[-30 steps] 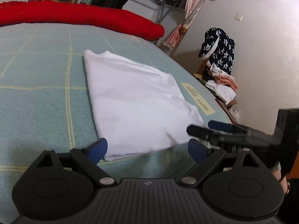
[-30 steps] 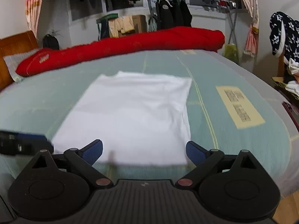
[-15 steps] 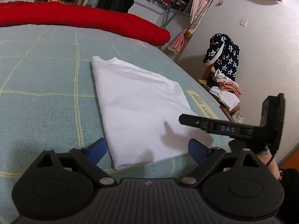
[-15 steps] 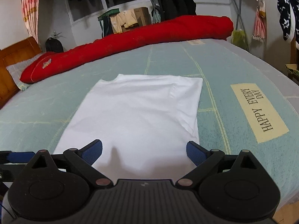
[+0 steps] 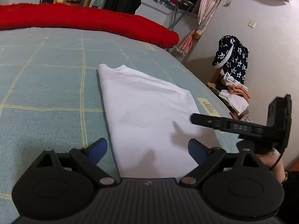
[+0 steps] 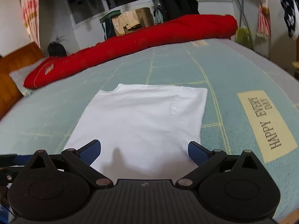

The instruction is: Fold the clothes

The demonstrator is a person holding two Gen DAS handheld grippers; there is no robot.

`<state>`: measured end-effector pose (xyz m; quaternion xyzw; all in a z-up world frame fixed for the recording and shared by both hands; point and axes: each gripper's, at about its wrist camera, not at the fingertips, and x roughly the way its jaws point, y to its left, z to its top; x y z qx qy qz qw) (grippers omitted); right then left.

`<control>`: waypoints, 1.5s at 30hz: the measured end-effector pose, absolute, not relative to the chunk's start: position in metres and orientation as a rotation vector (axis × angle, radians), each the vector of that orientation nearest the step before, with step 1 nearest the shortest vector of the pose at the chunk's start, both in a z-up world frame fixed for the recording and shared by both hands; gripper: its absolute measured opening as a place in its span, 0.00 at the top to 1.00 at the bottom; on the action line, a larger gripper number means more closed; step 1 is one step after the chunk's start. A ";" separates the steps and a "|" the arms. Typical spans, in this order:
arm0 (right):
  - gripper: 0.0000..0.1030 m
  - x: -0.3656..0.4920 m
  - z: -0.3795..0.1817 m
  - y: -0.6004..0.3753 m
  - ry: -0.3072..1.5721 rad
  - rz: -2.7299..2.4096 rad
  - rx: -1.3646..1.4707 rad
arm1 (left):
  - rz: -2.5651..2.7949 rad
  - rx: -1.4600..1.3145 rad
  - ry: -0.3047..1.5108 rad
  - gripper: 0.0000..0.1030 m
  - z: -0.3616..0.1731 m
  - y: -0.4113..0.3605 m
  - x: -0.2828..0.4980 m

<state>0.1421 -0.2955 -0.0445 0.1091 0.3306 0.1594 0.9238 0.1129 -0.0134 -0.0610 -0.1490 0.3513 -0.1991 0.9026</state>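
A white cotton T-shirt (image 5: pixel 147 112), folded into a flat, smooth-faced rectangle with the collar notch at its far left corner, lies on the pale blue-green woven blanket (image 5: pixel 46 85) that covers the bed; thin yellow lines cross the blanket in a grid. Your left gripper (image 5: pixel 147 150) hangs over the shirt's near left edge, its two blue-padded fingers (image 5: pixel 97 150) spread wide and holding nothing; the left pad is over bare blanket, the right over cloth. Your right gripper (image 6: pixel 144 152) is centred on the near hem, its blue pads likewise wide apart and empty, with its soft shadow falling on the fabric between them. From the left wrist view, the right gripper's black finger (image 5: pixel 224 124), stamped "DAS", reaches in from the right above the shirt's near right corner. A cream rectangular label (image 6: pixel 265 123) printed "HAPPY EVERY DAY" sits on the blanket just beside the shirt's right edge. A long, plump red quilt roll (image 6: pixel 142 43) lies along the far side of the bed, well apart from the shirt. A navy star-printed garment (image 5: pixel 231 57) is draped over a pile of clothes by the wall.
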 end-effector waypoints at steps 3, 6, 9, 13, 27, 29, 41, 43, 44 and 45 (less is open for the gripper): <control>0.00 0.144 -0.041 -0.315 0.666 0.327 0.293 | -0.414 -0.348 0.727 0.10 -0.062 -0.008 0.126; 0.00 0.153 -0.042 -0.339 0.680 0.331 0.384 | -0.396 -0.388 0.724 0.10 -0.061 0.000 0.141; 0.00 0.160 -0.050 -0.360 0.701 0.330 0.483 | -0.387 -0.432 0.741 0.10 -0.062 0.007 0.156; 0.00 0.166 -0.062 -0.375 0.717 0.328 0.574 | -0.387 -0.442 0.762 0.10 -0.067 0.006 0.169; 0.00 0.198 -0.094 -0.382 0.770 0.432 0.821 | -0.405 -0.640 0.851 0.10 -0.105 0.029 0.208; 0.00 0.206 -0.094 -0.381 0.776 0.441 0.814 | -0.425 -0.667 0.860 0.09 -0.107 0.031 0.218; 0.00 0.239 -0.090 -0.363 0.878 0.557 0.743 | -0.599 -0.763 0.941 0.06 -0.118 0.025 0.248; 0.00 0.230 -0.090 -0.364 0.907 0.589 0.749 | -0.634 -0.772 0.948 0.06 -0.120 0.027 0.238; 0.00 0.226 -0.089 -0.364 0.921 0.605 0.753 | -0.646 -0.777 0.948 0.06 -0.122 0.028 0.234; 0.00 0.222 -0.089 -0.364 0.936 0.621 0.756 | -0.655 -0.785 0.945 0.06 -0.123 0.030 0.232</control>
